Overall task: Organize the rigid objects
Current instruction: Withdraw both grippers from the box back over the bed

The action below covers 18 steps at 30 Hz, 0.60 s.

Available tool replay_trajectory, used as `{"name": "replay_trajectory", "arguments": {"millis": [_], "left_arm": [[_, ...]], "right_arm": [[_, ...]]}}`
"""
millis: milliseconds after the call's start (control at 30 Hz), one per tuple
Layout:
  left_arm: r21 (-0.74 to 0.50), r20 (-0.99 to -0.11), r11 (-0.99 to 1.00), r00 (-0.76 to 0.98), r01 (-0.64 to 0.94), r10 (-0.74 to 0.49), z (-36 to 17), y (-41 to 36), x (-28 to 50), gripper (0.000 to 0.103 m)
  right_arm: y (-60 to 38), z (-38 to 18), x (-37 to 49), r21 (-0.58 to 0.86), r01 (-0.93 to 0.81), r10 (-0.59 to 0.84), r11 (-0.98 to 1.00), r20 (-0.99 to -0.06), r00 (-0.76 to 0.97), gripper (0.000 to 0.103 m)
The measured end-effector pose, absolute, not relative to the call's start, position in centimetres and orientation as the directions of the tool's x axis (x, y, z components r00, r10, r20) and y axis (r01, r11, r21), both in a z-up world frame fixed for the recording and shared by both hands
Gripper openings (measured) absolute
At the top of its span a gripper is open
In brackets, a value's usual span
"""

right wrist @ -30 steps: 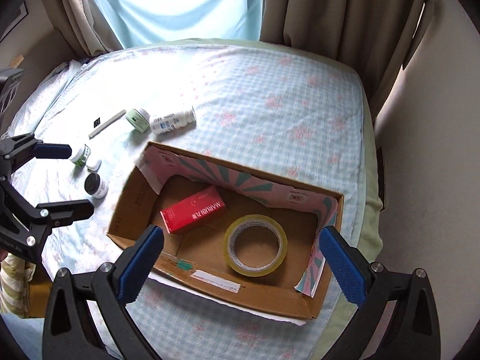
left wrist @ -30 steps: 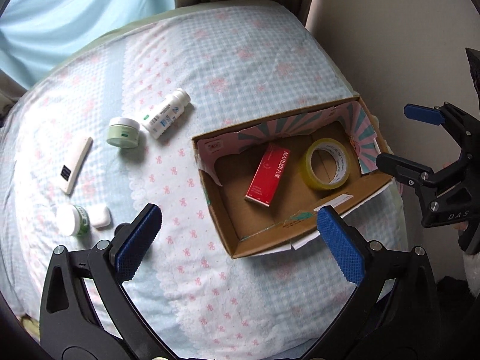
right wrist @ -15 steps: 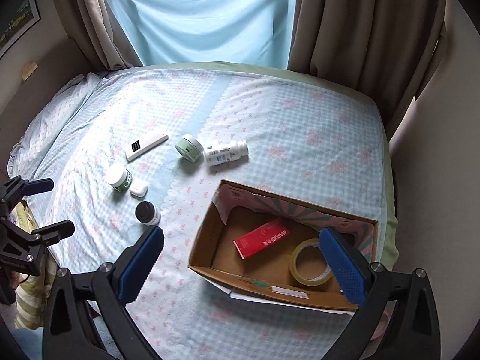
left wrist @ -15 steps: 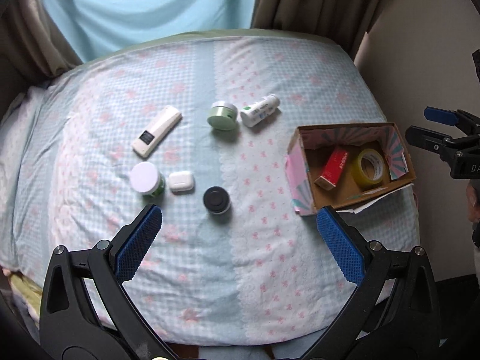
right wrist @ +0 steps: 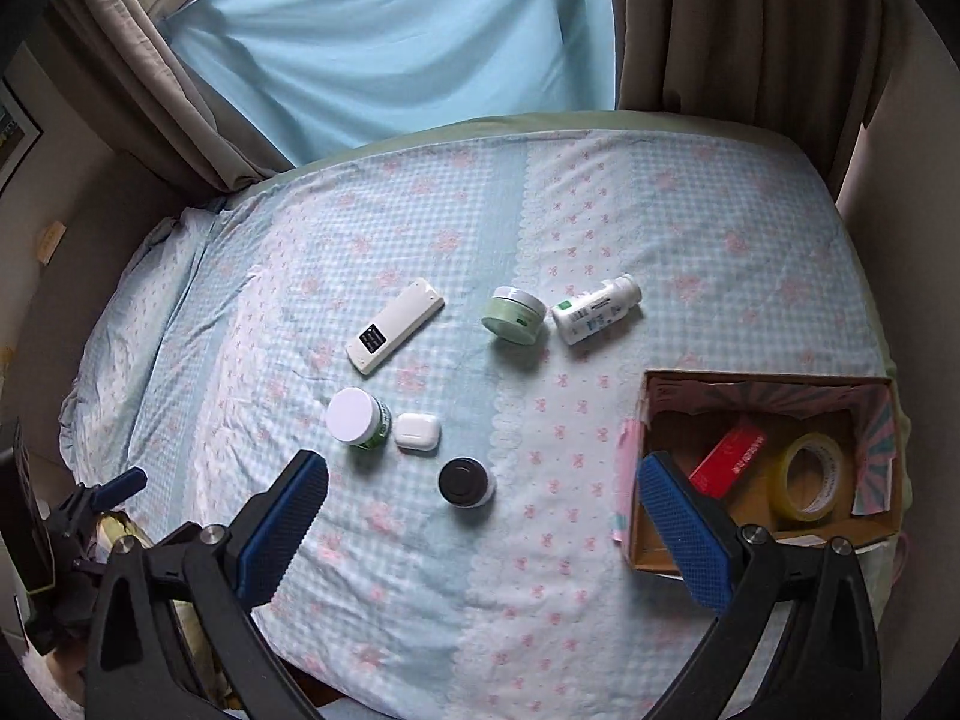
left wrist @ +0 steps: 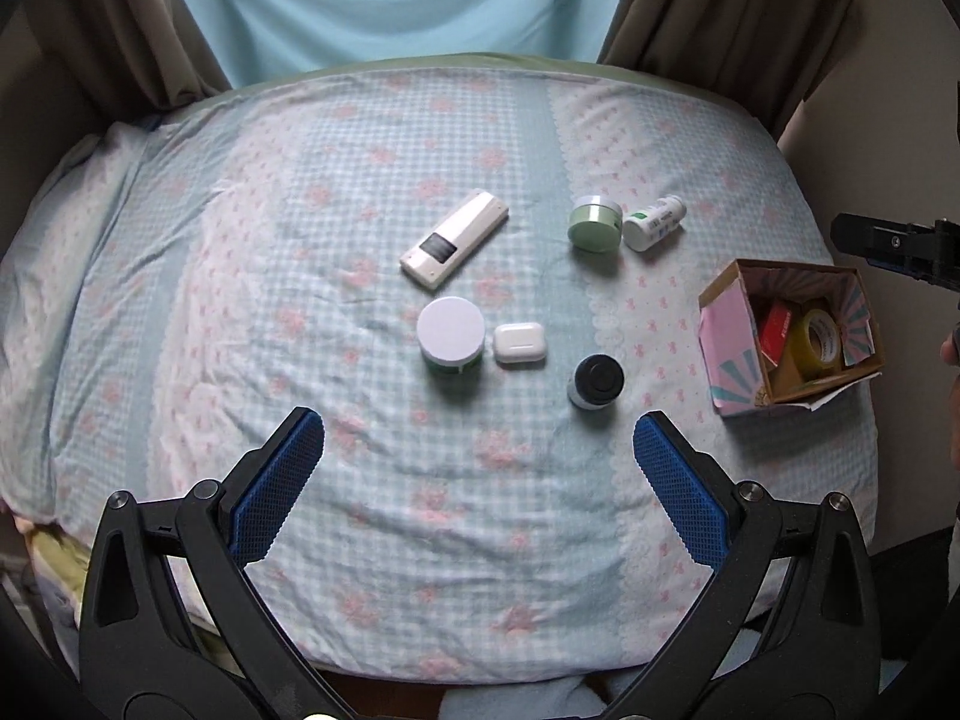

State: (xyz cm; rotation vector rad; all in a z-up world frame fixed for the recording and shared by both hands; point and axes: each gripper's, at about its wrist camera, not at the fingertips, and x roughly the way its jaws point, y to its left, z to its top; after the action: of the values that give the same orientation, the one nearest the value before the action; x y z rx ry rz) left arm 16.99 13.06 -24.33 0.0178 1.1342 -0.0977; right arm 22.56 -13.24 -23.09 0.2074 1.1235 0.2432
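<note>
Six loose items, among them a white remote control [left wrist: 454, 239] and a black-capped jar [left wrist: 596, 383], wait on the blue gingham bedspread [left wrist: 372, 504]. The cardboard box [right wrist: 654, 414] already holds what looks like a red carton [right wrist: 729, 459] and a yellow tape roll [right wrist: 807, 483]. Both the left gripper [left wrist: 478, 480] and right gripper [right wrist: 483, 531] hover empty, jaws apart, having pulled back since a second ago. Next: descend on the nearest jar.

My left claw [left wrist: 479, 456] hung with its jaws spread wide and empty. My right claw [right wrist: 483, 495] was held the same way, jaws apart, gripping nothing.
</note>
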Motion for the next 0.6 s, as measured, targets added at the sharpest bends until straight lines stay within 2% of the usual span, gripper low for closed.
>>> {"name": "replay_trajectory", "arguments": {"millis": [233, 600], "left_arm": [[-0.052, -0.933, 0.992, 0.348, 0.112, -0.088, -29.5, 16.4, 19.7, 0.103], [-0.037, -0.941, 0.993, 0.329, 0.112, -0.073, -38.1, 16.4, 25.1, 0.103]], "right_arm": [[-9.5, -25.7, 26.2, 0.329, 0.005, 0.303, 0.944, -0.877, 0.372, 0.103], [-10.3, -33.4, 34.7, 0.382, 0.174, 0.326, 0.908, -0.903, 0.279, 0.103]]}}
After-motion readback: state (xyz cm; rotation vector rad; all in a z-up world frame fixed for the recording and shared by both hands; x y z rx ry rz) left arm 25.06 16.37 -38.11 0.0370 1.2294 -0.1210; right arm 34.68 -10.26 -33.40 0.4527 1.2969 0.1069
